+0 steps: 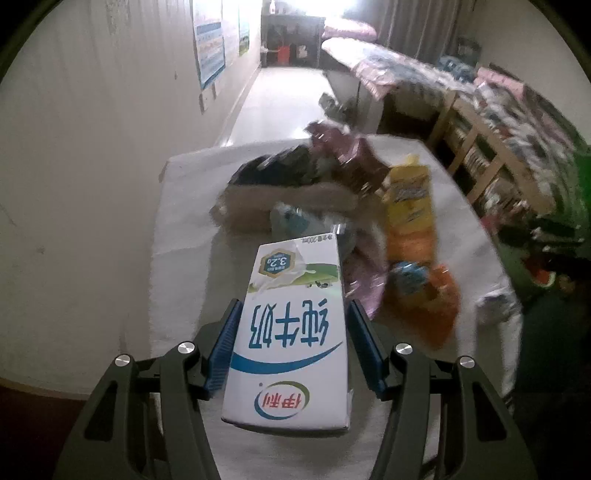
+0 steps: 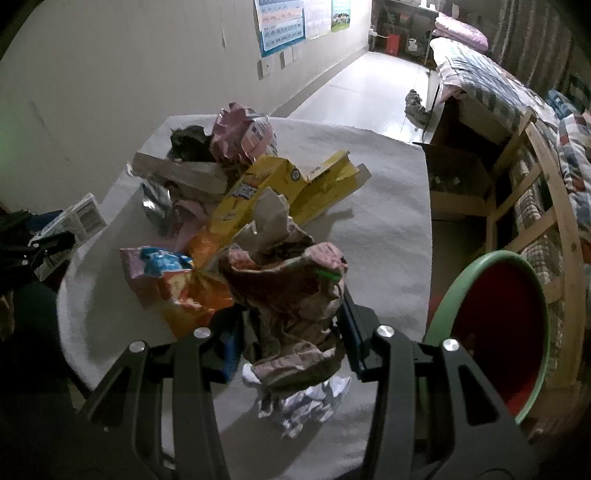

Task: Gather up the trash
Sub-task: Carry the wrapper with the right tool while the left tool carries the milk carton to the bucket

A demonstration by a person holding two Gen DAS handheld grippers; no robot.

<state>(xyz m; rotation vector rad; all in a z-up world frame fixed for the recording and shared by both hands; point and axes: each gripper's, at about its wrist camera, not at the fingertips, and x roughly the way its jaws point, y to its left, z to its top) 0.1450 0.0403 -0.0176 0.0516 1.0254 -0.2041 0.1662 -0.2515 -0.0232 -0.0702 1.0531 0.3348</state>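
A white and blue milk carton [image 1: 291, 332] sits upside down between the blue pads of my left gripper [image 1: 294, 310], which is shut on it above the table. My right gripper [image 2: 288, 310] is shut on a crumpled brown and pink wrapper [image 2: 291, 288], held off the white tablecloth [image 2: 376, 192]. A trash heap lies beyond: a yellow box [image 2: 280, 184], an orange snack bag [image 2: 192, 295], a pink wrapper [image 2: 240, 129] and a cardboard strip [image 2: 181, 171]. Crumpled white paper [image 2: 306, 402] lies under the right gripper. The carton [image 2: 79, 218] also shows at the left edge of the right wrist view.
A bin with a green rim [image 2: 443, 295] and red inside stands on the floor right of the table. Wooden shelving [image 2: 517, 192] and a bed with patterned quilts [image 2: 476, 70] line the right side. A wall with posters [image 2: 280, 26] runs along the left.
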